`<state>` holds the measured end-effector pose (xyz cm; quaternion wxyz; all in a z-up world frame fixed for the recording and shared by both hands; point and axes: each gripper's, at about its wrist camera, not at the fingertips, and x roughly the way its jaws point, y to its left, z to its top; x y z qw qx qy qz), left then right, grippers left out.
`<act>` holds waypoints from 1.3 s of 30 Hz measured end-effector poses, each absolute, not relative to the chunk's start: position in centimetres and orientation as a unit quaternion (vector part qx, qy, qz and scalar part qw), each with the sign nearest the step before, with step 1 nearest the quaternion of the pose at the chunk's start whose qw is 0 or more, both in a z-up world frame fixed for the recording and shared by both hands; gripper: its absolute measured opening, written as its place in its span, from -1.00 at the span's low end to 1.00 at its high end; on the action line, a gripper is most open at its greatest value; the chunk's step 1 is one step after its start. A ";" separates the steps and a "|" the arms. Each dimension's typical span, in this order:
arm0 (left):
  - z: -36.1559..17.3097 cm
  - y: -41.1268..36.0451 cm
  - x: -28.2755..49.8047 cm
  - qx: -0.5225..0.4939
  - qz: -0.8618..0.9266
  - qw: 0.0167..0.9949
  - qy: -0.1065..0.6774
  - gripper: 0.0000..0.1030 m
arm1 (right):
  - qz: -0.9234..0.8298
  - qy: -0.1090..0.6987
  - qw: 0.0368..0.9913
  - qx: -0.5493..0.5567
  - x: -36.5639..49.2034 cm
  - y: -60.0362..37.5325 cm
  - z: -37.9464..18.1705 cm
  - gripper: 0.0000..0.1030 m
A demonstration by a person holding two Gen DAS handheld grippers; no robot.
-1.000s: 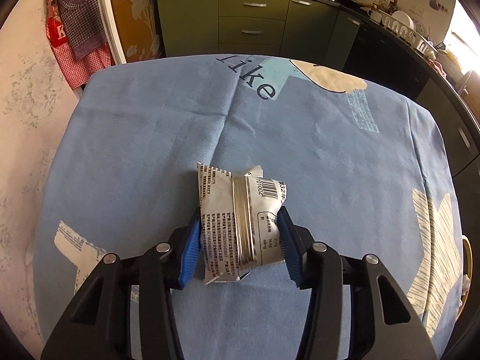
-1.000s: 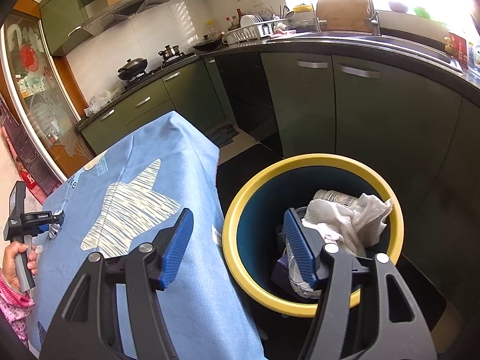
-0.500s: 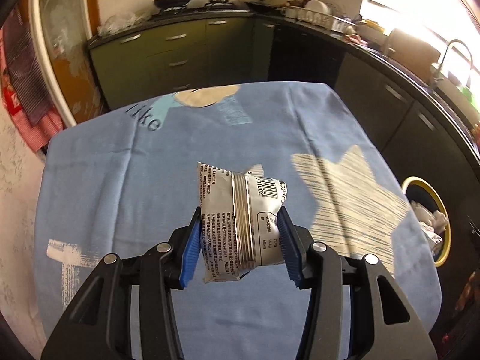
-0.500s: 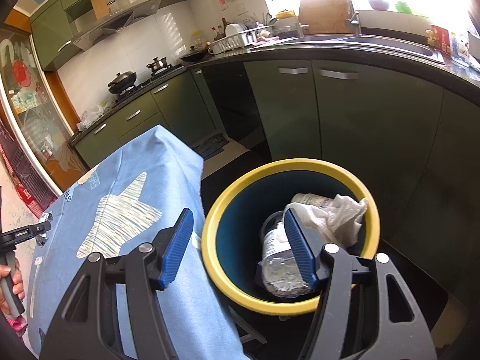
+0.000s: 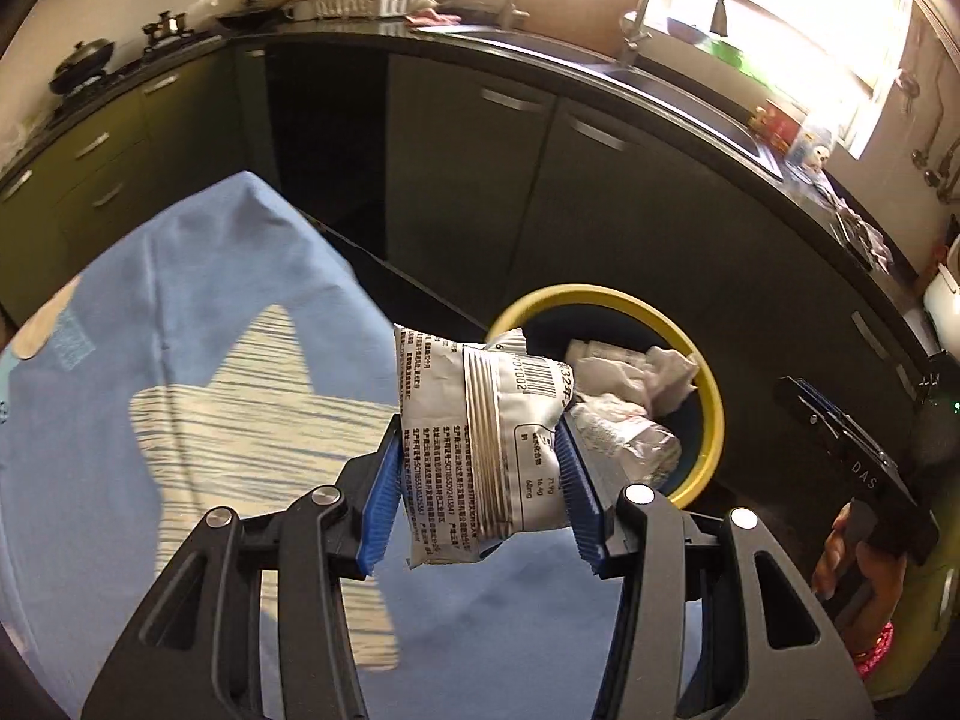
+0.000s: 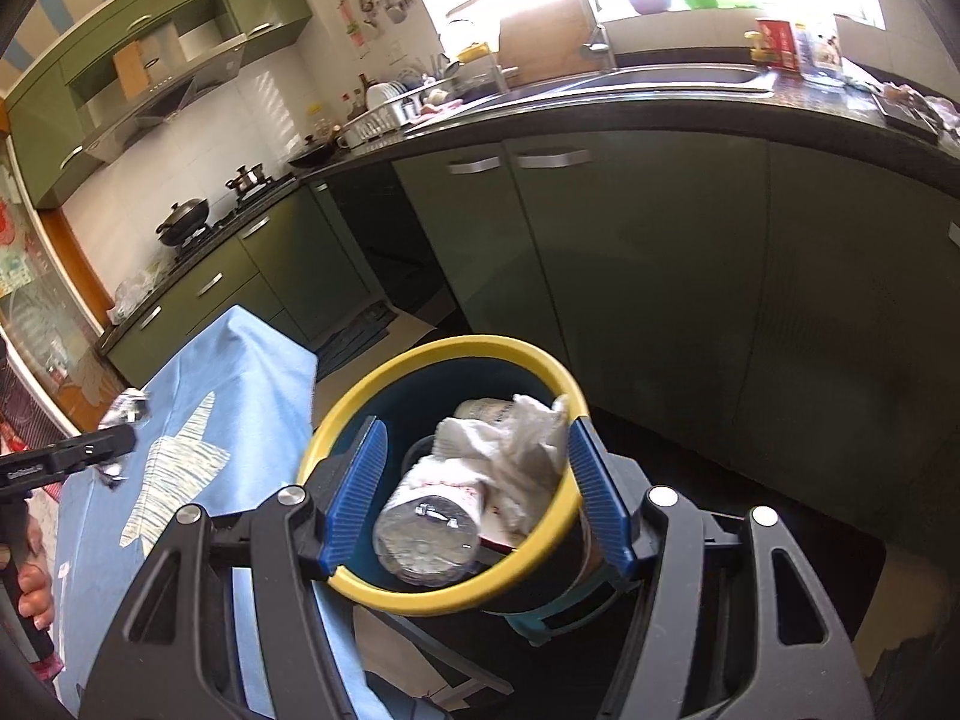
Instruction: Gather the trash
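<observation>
Silver foil snack wrapper (image 5: 489, 441), printed with small text and a barcode, sits clenched between the blue pads of the left gripper (image 5: 480, 501), held in the air above the edge of the blue tablecloth (image 5: 150, 420). Just beyond it stands the yellow-rimmed trash bin (image 5: 711, 390), already holding crumpled paper towel (image 6: 516, 444) and a plastic bottle (image 6: 429, 525). The right gripper (image 6: 474, 495) hovers over the bin with jaws spread, holding nothing. This looks like the carry step; next the wrapper needs bringing over the bin's mouth and letting go
</observation>
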<state>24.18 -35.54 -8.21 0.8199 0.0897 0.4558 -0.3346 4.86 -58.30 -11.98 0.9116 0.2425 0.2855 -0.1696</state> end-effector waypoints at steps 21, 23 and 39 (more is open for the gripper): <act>-10.5 -41.7 25.8 0.072 -0.374 0.812 0.442 0.66 | -0.151 0.291 0.910 0.253 4.6 -58.3 -12.2 0.26; -8.7 -39.0 24.2 0.078 -0.368 0.835 0.402 0.82 | -0.138 0.296 0.912 0.249 4.9 -57.4 -12.1 0.26; -2.8 -10.5 12.6 0.008 -0.159 0.945 0.285 0.91 | -0.038 0.305 0.944 0.119 4.8 -44.3 -7.3 0.84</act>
